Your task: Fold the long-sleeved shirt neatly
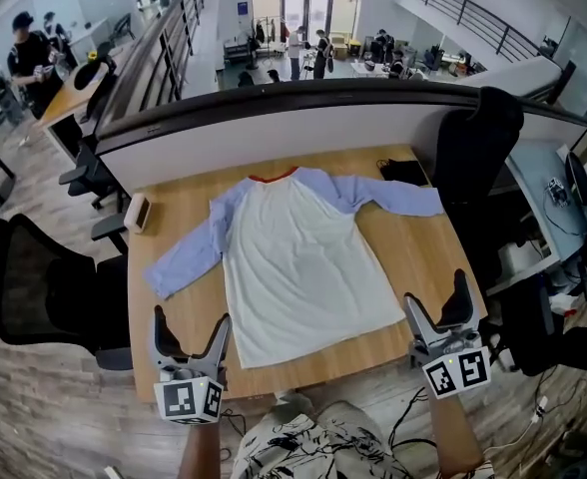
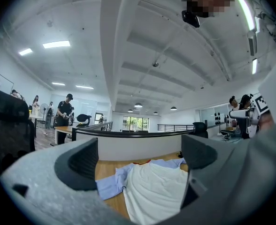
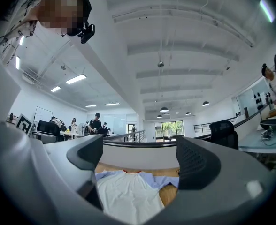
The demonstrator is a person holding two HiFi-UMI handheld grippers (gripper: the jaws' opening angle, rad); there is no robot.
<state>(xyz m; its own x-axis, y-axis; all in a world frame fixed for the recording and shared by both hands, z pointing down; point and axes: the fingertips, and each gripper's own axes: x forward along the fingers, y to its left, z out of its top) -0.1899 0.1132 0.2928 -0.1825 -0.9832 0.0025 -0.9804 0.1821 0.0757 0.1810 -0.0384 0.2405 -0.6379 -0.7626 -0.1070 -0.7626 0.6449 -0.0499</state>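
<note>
Lying flat and fully spread across the middle of the table (image 1: 179,203), the shirt (image 1: 293,257) has its collar (image 1: 274,178) toward 12 o'clock and its hem (image 1: 308,352) toward 6. One sleeve (image 1: 184,257) runs out to 8 o'clock, the other to 2 o'clock. No fold shows in it, so I judge that the whole task is left: sleeves in, sides in, hem up.

The left tongs (image 1: 191,317) hover at 7 o'clock of the shirt and the right tongs (image 1: 435,289) at 4 o'clock. Each gripper view shows the jaws apart with nothing between them, only the shirt lying beyond.

Whether the hem overhangs the near table edge is hard to tell. A dark thing (image 1: 403,171) at the table's 1 o'clock corner is too small to name.
</note>
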